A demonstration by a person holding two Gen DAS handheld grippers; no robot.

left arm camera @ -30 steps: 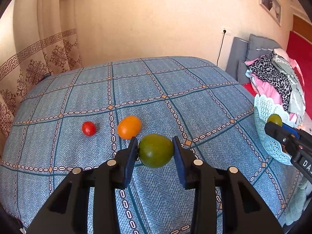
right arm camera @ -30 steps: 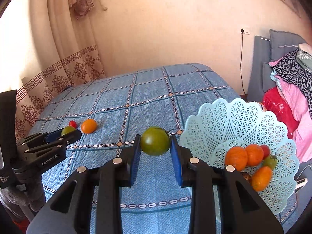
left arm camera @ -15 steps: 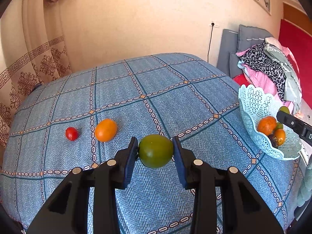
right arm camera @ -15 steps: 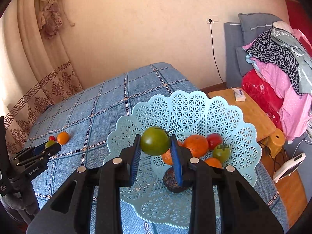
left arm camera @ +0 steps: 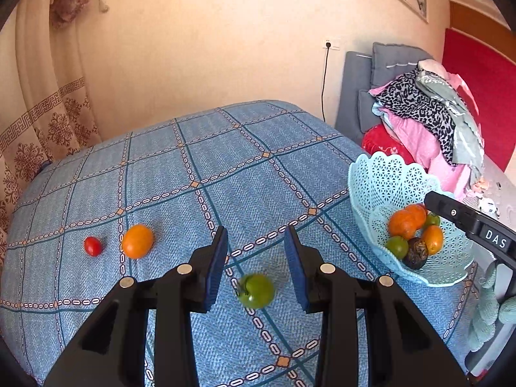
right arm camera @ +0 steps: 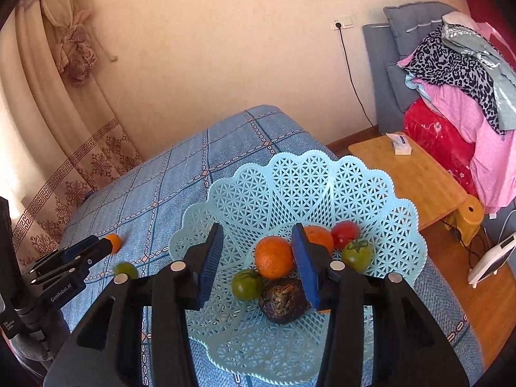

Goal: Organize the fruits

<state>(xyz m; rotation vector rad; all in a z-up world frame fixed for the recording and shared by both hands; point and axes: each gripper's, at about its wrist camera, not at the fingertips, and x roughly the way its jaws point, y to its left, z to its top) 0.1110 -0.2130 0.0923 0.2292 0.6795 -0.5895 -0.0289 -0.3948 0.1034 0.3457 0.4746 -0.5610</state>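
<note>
My left gripper is open above a green tomato that lies on the blue bedspread. An orange fruit and a small red tomato lie further left on the bedspread. My right gripper is open over the light blue lattice basket. In the basket lie a green tomato, oranges, a red tomato, another green tomato and a dark fruit. The basket also shows in the left wrist view.
A wooden side table with a small box stands right of the bed. A pile of clothes lies on a grey sofa at the right. A curtain hangs at the left. A white device sits on the floor.
Both grippers have opened. The left one's green tomato has dropped onto the bedspread below the fingers. The right one's green tomato now lies in the basket.
</note>
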